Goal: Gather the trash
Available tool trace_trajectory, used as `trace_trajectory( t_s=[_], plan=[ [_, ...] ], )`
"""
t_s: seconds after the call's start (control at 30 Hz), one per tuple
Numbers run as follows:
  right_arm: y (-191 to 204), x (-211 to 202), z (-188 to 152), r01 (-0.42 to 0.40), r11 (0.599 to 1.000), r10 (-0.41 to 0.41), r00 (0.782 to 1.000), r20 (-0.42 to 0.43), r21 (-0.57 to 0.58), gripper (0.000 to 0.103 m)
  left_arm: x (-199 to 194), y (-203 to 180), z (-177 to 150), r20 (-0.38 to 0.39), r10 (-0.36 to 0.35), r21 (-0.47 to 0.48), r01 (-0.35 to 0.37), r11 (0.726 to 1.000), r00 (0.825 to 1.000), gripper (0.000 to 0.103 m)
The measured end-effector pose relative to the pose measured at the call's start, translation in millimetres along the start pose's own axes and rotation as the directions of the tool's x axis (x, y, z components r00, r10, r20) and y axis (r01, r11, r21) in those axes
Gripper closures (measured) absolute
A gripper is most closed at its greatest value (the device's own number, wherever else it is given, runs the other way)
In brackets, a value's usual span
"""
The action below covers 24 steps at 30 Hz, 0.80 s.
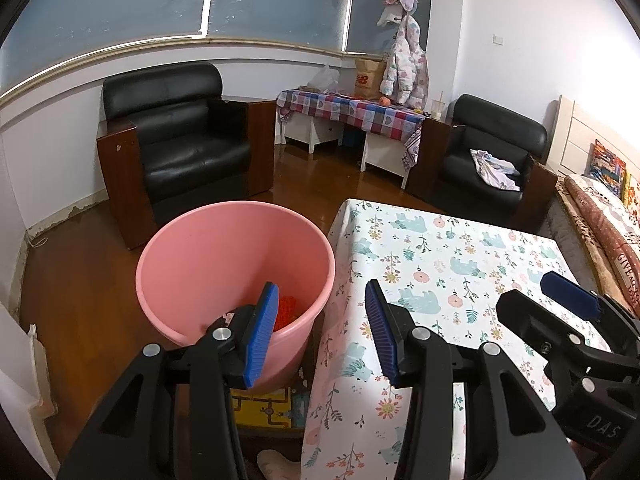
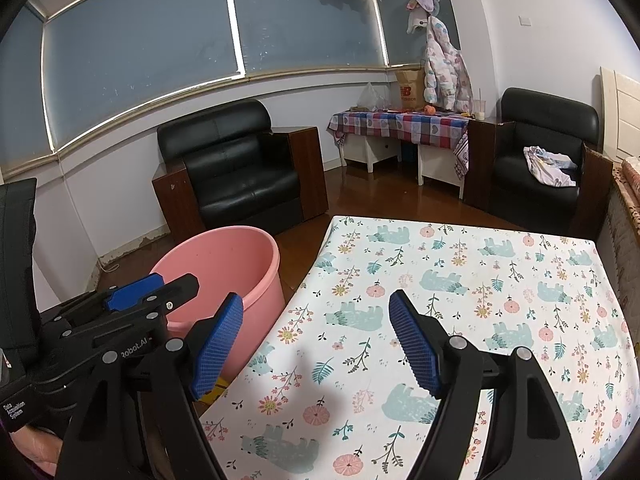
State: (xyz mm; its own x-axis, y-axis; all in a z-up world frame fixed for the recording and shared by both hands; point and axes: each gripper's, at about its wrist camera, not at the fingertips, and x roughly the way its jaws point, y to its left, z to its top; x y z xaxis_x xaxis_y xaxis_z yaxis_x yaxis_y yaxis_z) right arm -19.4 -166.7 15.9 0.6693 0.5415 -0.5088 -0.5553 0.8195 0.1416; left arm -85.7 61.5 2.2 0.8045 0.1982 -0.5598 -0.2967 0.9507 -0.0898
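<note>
Both grippers gape wide and empty, the left gripper (image 1: 322, 330) nearer the pink bin (image 1: 236, 272) at lower left, the right gripper (image 2: 316, 344) over the bare floral tablecloth (image 2: 460, 280).

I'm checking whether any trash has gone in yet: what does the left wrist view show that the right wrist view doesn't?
Only the left wrist view looks down into the pink bucket and shows something orange-red lying at its bottom, partly hidden behind a blue finger pad. It also shows the patterned bedding at the right edge.

Only the right wrist view shows the full row of window blinds; the bucket's bottom is hidden there.

Both show the floral tablecloth bare of trash, the two black armchairs, and the left gripper and right gripper open and empty.
</note>
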Motion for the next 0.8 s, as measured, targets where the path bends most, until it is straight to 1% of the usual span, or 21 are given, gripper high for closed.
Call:
trace_trajectory(
  t_s=[0.1,0.37,0.8],
  plan=[
    [0.0,0.0,0.0,0.0,1.0,0.0,1.0,0.001,0.0,0.029,-0.9,0.1,-0.2,0.003,0.01,0.001,-0.01,1.0,1.0,0.057],
    [-0.1,0.2,-0.5,0.0,1.0,0.0,1.0,0.001,0.001,0.029,-1.8,1.3,-0.2,0.001,0.01,-0.01,-0.01,1.0,1.0,0.057],
    [0.0,-1.5,-0.5,0.001,1.0,-0.001,1.0,0.001,-0.002,0.029,-1.2,-1.4,-3.4,-0.006,0.019,0.002,-0.019,1.0,1.0,0.057]
  ],
)
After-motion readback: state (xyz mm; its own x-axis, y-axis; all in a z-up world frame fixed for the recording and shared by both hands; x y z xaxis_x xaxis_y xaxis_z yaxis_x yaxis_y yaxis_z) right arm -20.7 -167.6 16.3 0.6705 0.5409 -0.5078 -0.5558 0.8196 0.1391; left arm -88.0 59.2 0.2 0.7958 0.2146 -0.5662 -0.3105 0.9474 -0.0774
